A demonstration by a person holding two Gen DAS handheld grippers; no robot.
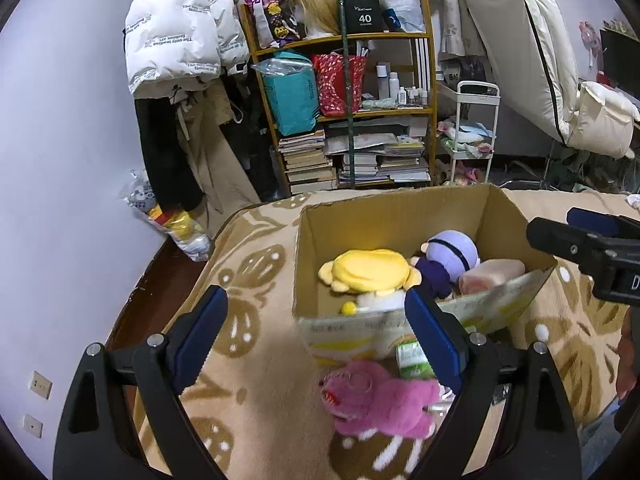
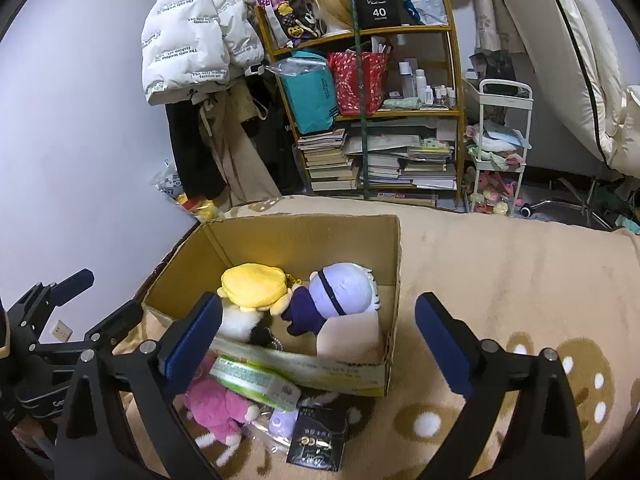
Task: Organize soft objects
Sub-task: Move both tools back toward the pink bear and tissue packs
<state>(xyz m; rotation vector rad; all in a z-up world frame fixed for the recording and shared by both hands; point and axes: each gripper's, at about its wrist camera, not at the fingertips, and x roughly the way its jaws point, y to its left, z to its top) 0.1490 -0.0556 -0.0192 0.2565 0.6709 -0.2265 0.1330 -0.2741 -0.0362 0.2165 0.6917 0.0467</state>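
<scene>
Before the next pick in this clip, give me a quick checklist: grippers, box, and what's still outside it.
1. left gripper open, nothing between its fingers: ok.
2. right gripper open, nothing held: ok.
3. cardboard box upright on the blanket, top open: ok.
4. Room left in the box beside the yellow plush and purple doll: ok.
5. pink plush still outside, in front of the box: not ok.
6. Pink plush clear of the green packet beside it: cannot tell.

Brown cardboard box (image 2: pixel 304 240) — yellow plush (image 2: pixel 252 286), lavender-headed doll (image 2: pixel 346 288) in dark purple. Pink plush bear (image 1: pixel 384 400) on tan blanket (image 2: pixel 500 264) — brown-and-white pattern. Green-white pack (image 2: pixel 256 380), black packet (image 2: pixel 318 440).
</scene>
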